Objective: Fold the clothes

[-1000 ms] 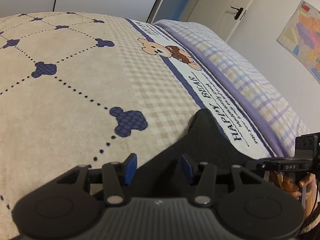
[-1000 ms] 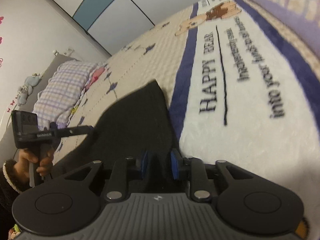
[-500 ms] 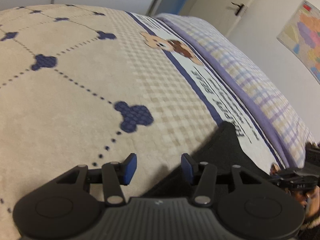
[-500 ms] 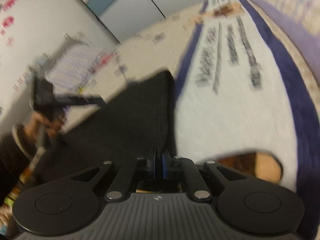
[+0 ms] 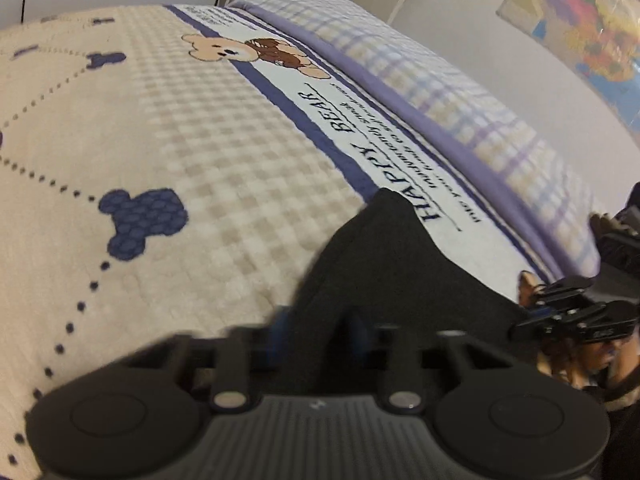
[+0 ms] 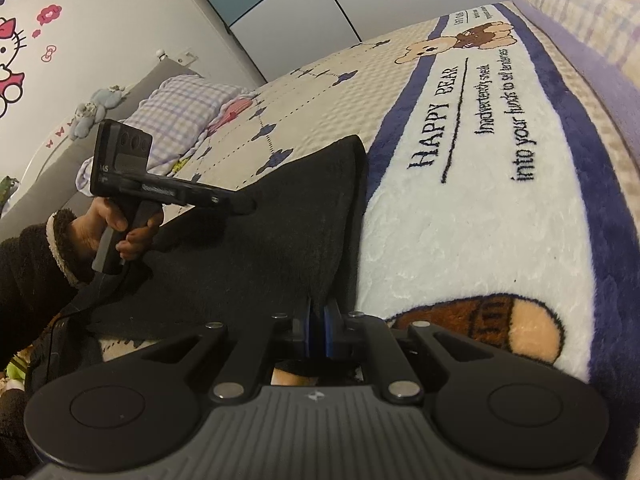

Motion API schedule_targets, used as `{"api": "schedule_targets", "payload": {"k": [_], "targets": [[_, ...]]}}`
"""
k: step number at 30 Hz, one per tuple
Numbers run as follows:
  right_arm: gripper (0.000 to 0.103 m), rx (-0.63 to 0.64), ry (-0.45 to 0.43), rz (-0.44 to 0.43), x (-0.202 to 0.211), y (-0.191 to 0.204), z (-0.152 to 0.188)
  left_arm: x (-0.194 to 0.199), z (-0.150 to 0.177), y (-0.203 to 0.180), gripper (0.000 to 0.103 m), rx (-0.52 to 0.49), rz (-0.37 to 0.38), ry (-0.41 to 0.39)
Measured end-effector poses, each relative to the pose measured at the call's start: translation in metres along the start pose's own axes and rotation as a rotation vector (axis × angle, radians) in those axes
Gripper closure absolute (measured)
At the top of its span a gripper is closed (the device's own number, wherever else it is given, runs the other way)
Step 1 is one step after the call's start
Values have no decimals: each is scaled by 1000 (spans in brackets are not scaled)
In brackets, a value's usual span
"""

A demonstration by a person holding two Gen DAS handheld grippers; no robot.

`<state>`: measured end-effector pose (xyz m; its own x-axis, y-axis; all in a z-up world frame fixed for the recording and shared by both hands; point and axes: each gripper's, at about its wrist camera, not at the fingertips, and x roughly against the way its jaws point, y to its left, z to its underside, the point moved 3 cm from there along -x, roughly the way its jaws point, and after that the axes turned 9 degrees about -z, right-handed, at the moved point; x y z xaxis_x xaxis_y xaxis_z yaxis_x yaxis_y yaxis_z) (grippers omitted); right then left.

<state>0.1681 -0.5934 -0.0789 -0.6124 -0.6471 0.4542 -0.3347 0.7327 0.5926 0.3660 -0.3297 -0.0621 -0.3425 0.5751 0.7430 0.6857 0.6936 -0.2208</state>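
A black fleece garment (image 5: pixel 400 272) lies on the bed, one pointed corner reaching toward the "HAPPY BEAR" lettering. My left gripper (image 5: pixel 318 326) is blurred at the garment's near left edge. Its jaws are closing with black cloth between them, and the pads still stand apart. In the right wrist view the garment (image 6: pixel 280 220) spreads out ahead, and my right gripper (image 6: pixel 318 322) is shut on its near edge, with the blue pads pinching a raised fold. The left gripper (image 6: pixel 244 208) shows there too, tips down on the cloth, held by a hand (image 6: pixel 116 224). The right gripper (image 5: pixel 528 316) appears at the left view's right edge.
The cream blanket (image 5: pixel 200 160) with blue bear shapes covers the bed, and a checked purple quilt (image 5: pixel 460 92) runs along its far side. A checked pillow (image 6: pixel 176 108) and a plush toy (image 6: pixel 96 112) sit at the headboard. A map (image 5: pixel 580 32) hangs on the wall.
The left gripper slid right onto the garment's edge and its jaws narrowed around the cloth. The right gripper kept its grip, rolled a little and came to rest.
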Motion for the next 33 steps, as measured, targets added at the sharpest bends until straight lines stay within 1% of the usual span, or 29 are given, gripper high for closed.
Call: {"api": "schedule_targets", "payload": {"k": [2, 3, 4, 6, 7, 9, 10, 11, 12, 13, 14, 16, 18, 19, 21, 22, 23, 24, 25, 26, 27, 29, 31, 32, 33], "targets": [[97, -7, -5, 7, -2, 1, -2, 5, -2, -7, 93, -32, -48, -40], [96, -4, -12, 21, -2, 3, -4, 12, -3, -14, 94, -83, -86, -100], [96, 9, -28, 44, -3, 6, -6, 18, -4, -18, 94, -128, -125, -164], [95, 19, -72, 110, -6, 10, -14, 21, -8, -15, 94, -157, -195, -236], [95, 14, -95, 138, -7, 11, -17, 21, -9, -13, 93, -168, -217, -249], [92, -26, -123, 155, -8, 7, -20, 4, -11, -1, 90, -155, -177, -127], [92, -46, -125, 167, -8, 4, -20, -2, -13, 4, 88, -134, -156, -93], [89, -62, -128, 179, -7, 1, -21, -6, -15, 9, 80, -111, -130, -68], [81, -79, -134, 184, -4, -2, -21, -6, -20, 13, 73, -82, -88, -67], [78, -100, -144, 185, 0, -4, -22, -7, -25, 18, 56, -51, -45, -66], [73, -125, -152, 184, 3, -7, -22, -11, -32, 23, 47, -14, -5, -58], [70, -186, -155, 167, 8, -11, -23, -26, -42, 22, 47, 26, 33, -27], [69, -248, -122, 135, 8, -15, -21, -40, -52, 21, 49, 60, 68, 2], [69, -273, -107, 117, 6, -16, -20, -46, -56, 18, 49, 57, 70, 4], [69, -300, -89, 93, 2, -17, -19, -56, -62, 12, 55, 56, 75, 6], [68, -309, -89, 83, 0, -17, -18, -59, -64, 9, 78, 59, 72, 10], [68, -317, -98, 74, -3, -18, -18, -63, -65, 7, 92, 58, 66, 11], [69, -324, -108, 65, -6, -18, -17, -64, -65, 4, 93, 47, 49, 2], [71, -324, -118, 69, -9, -18, -17, -65, -65, 0, 94, 32, 29, -12], [89, -310, -130, 96, -13, -16, -17, -62, -65, -5, 95, 3, 0, -46], [91, -293, -153, 121, -15, -14, -18, -59, -66, -9, 95, -22, -27, -83], [92, -247, -235, 168, -10, -8, -24, -49, -73, -8, 95, -37, -63, -170], [93, -210, -308, 195, -6, -3, -30, -41, -81, -2, 95, -33, -90, -242], [93, -197, -325, 210, -8, -2, -32, -41, -85, 0, 95, -34, -96, -259], [93, -191, -314, 232, -14, -4, -32, -45, -87, 1, 95, -37, -105, -262]]}}
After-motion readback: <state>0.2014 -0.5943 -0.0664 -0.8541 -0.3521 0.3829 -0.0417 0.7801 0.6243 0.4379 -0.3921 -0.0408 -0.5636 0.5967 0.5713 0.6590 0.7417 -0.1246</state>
